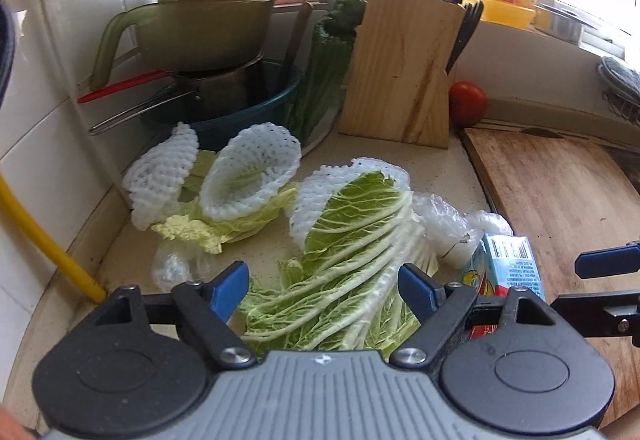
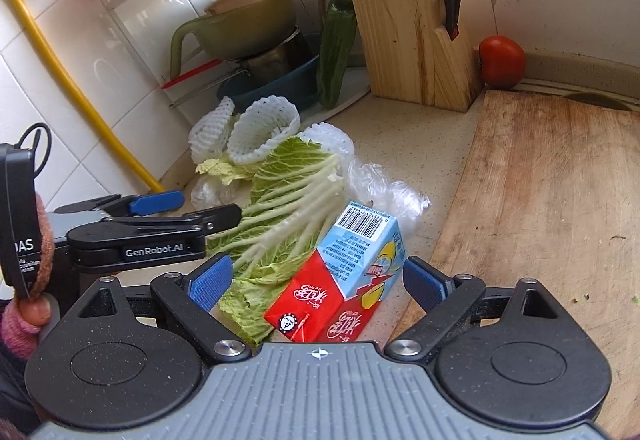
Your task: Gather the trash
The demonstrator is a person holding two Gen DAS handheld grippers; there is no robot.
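Observation:
On the counter lies a big cabbage leaf [image 1: 352, 224] [image 2: 280, 200]. Behind it sit white foam fruit nets [image 1: 248, 176] [image 2: 260, 132] and crumpled clear plastic wrap [image 1: 444, 224] [image 2: 380, 184]. A red and blue drink carton [image 2: 352, 280] [image 1: 508, 260] lies on its side to the right of the leaf. My left gripper [image 1: 322, 286] hangs open over the leaf's stalk end, its pads clear of the leaf. My right gripper [image 2: 316, 278] is open with the carton between its jaws; the left pad stands clear of it. The left gripper's fingers [image 2: 156, 202] show at the left of the right wrist view.
A wooden knife block [image 1: 400, 64] and a tomato [image 1: 467, 102] stand at the back. A chopping board [image 1: 560, 200] fills the right side. Stacked pots and bowls [image 1: 208, 40] and green vegetables [image 1: 324, 60] crowd the back left corner. A yellow pipe [image 1: 52, 240] runs down the tiled wall.

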